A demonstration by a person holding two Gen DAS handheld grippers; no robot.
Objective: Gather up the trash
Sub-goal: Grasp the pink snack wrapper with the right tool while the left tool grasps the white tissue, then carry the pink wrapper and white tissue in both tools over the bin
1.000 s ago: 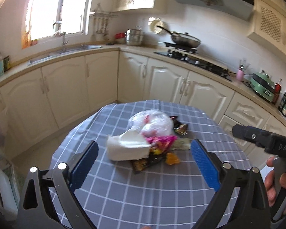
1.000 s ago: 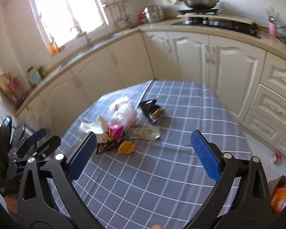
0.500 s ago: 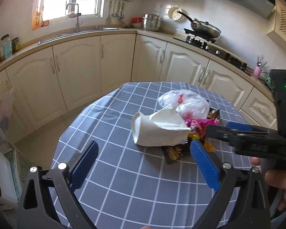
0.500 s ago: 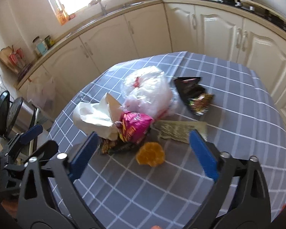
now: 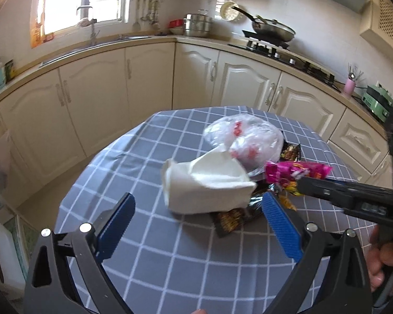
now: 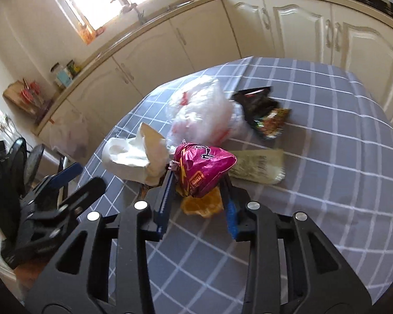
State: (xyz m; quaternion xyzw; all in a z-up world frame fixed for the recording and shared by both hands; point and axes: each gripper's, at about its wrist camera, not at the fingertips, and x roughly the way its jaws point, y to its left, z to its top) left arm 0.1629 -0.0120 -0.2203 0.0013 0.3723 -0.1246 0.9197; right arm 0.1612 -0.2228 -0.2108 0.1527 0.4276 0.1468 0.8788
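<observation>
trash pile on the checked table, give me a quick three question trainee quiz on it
1. True or false: the right tool has the crinkled pink foil snack wrapper between its fingers.
2. Which item lies nearest the open left tool? A) white crumpled paper bag B) clear plastic bag with red print C) flat beige packet
3. Fill in: the orange peel piece rests on the grey checked ______.

Key: 1 true, its jaws are closing; 2 A; 3 tablecloth
</observation>
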